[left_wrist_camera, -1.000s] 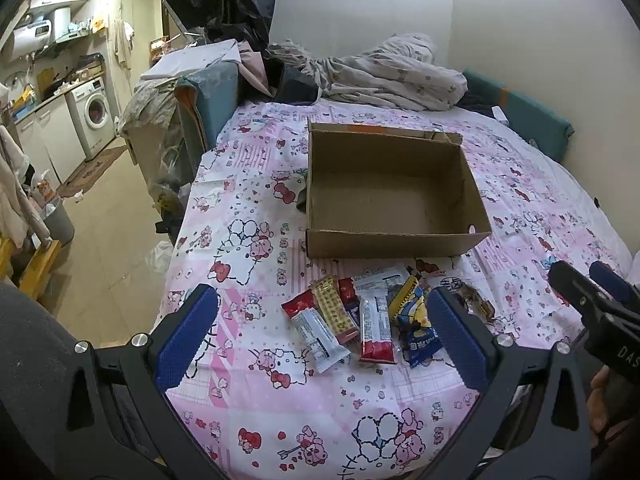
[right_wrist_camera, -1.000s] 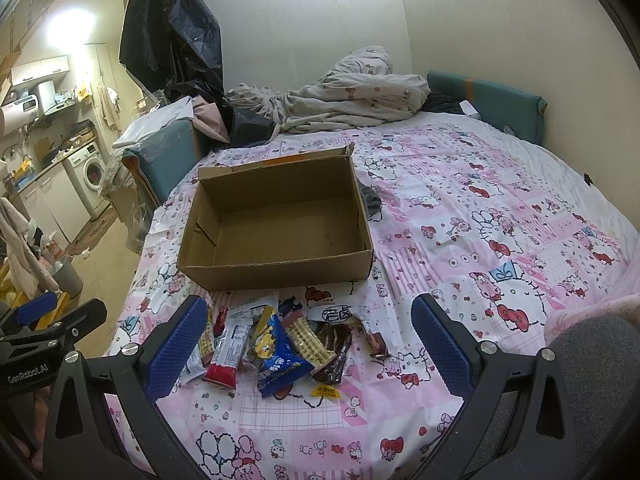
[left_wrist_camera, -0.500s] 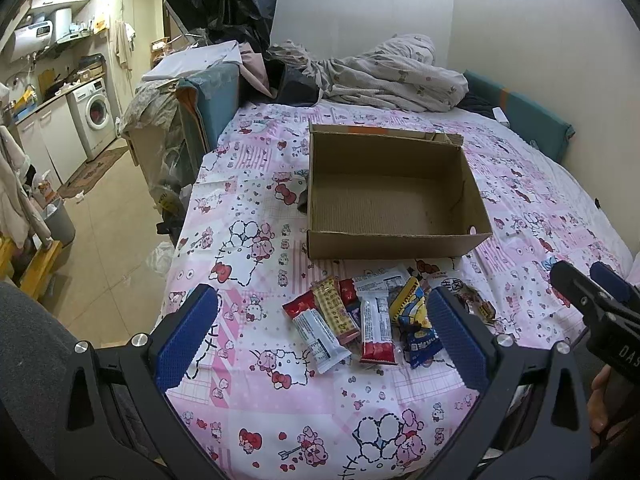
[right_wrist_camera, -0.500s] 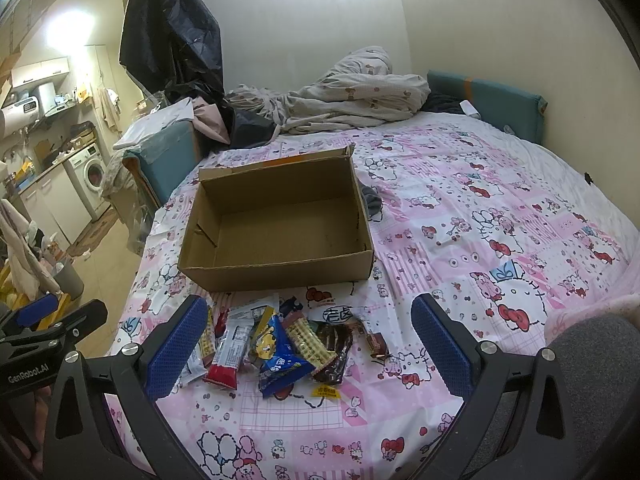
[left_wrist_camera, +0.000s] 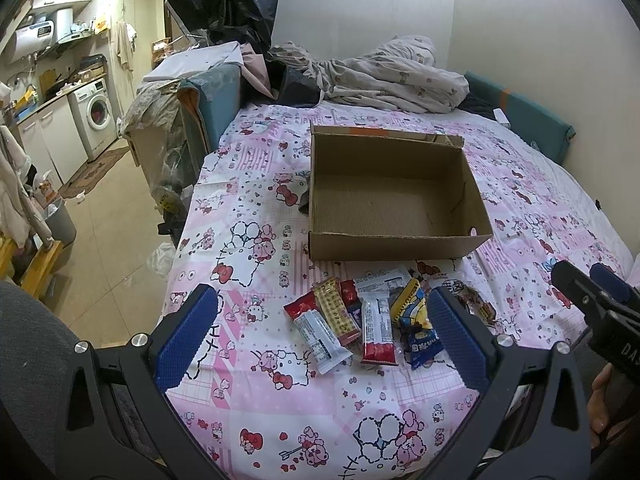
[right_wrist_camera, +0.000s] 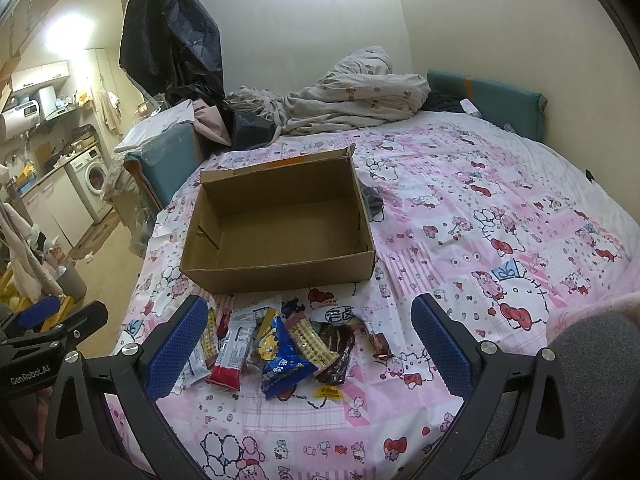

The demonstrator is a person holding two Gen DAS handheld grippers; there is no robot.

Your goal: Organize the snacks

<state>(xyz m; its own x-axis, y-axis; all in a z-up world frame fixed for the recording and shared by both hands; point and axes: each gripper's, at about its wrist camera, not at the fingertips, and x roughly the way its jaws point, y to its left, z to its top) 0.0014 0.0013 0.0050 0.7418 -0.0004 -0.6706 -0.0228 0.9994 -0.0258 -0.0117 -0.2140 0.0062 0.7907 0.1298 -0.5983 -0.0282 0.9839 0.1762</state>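
An empty cardboard box (left_wrist_camera: 392, 200) (right_wrist_camera: 280, 224) lies open on the pink patterned bed. Just in front of it lies a pile of several snack packets (left_wrist_camera: 368, 320) (right_wrist_camera: 276, 344), among them a red and white bar (left_wrist_camera: 376, 332), a blue bag (right_wrist_camera: 280, 356) and a dark brown packet (right_wrist_camera: 336, 348). My left gripper (left_wrist_camera: 324, 332) is open and empty, hovering above the near side of the pile. My right gripper (right_wrist_camera: 308, 344) is open and empty, also above the pile. Each gripper shows at the edge of the other's view.
A crumpled quilt (left_wrist_camera: 384, 76) and clothes lie at the bed's far end. A teal cushion (right_wrist_camera: 492, 100) lines the right wall. A teal chair with piled things (left_wrist_camera: 208, 96) stands left of the bed, with floor and a washing machine (left_wrist_camera: 98, 114) beyond.
Both grippers have barely shifted; the view in each has moved back very slightly. Nothing on the bed has moved.
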